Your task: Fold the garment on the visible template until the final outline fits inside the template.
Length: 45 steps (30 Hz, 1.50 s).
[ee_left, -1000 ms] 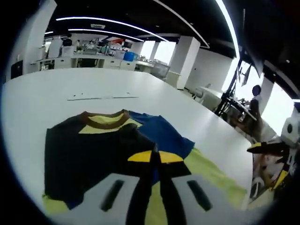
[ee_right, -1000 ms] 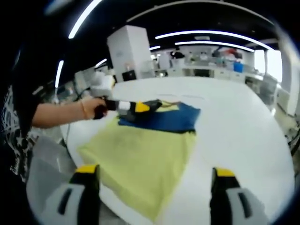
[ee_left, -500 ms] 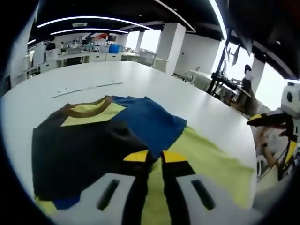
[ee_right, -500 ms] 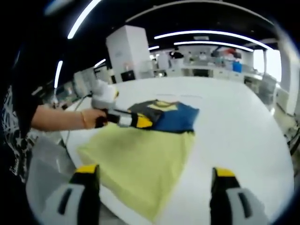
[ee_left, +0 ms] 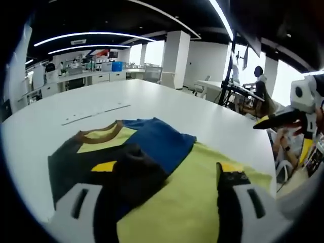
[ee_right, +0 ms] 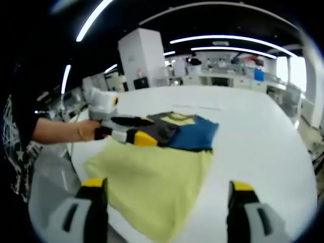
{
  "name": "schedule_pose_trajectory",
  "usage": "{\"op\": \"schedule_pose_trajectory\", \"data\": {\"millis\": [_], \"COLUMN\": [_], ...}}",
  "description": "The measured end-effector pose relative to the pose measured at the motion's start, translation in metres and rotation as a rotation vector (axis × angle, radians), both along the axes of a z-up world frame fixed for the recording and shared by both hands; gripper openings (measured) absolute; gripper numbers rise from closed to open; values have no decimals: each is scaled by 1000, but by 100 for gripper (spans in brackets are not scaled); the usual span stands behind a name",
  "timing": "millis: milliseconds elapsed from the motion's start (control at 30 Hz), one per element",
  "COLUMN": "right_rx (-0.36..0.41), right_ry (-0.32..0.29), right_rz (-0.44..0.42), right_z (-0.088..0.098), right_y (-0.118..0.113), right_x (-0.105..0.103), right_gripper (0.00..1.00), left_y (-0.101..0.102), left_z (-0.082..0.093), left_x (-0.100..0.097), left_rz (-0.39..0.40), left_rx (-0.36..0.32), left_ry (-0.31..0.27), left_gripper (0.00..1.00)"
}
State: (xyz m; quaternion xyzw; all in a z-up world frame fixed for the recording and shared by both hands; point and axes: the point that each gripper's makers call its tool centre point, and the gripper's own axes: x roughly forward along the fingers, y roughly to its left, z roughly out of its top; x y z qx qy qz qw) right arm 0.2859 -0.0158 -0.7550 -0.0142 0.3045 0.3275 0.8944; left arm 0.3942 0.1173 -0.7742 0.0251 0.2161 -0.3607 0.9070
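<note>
Tongs: your left tongs [ee_left: 167, 174] gape over the garment [ee_left: 121, 152] | your right tongs [ee_right: 167, 195] gape, empty | garment lies folded on yellow template [ee_right: 152, 174] on white surface [ee_right: 263, 142].

Both grippers had pale grey jaws tipped yellow over black pads. The left gripper [ee_right: 132, 130] carried a white housing; the person wore a black patterned top.

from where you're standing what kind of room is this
Probably an open-plan lab or workshop. A large white table carries the folded garment on a yellow template. Behind it stand long workbenches with equipment, under ceiling light strips and white pillars.
</note>
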Motion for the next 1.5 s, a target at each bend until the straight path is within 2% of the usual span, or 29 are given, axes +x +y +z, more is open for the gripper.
{"op": "schedule_pose_trajectory", "data": {"millis": [100, 167, 567, 733, 1000, 1233, 1500], "right_rx": [-5, -4, 0, 37, 15, -7, -22], "right_ry": [-5, -8, -10, -10, 15, 17, 19], "right_rz": [26, 33, 131, 180, 256, 292, 329], "right_z": [3, 4, 13, 15, 6, -4, -16], "right_y": [8, 11, 53, 74, 109, 136, 168], "right_x": [5, 8, 40, 54, 69, 85, 102], "right_gripper": [99, 99, 93, 91, 88, 84, 69], "left_y": [7, 14, 54, 72, 94, 110, 118], "left_z": [8, 8, 15, 17, 18, 22, 20], "left_x": [-4, -4, -26, -41, -56, -66, -79], "left_rz": [-1, -4, 19, 27, 52, 87, 103], "left_rx": [13, 15, 34, 40, 57, 35, 53], "left_ry": [-25, -33, -26, -16, -9, -6, -4], "left_gripper": [95, 99, 99, 99, 99, 99, 99]}}
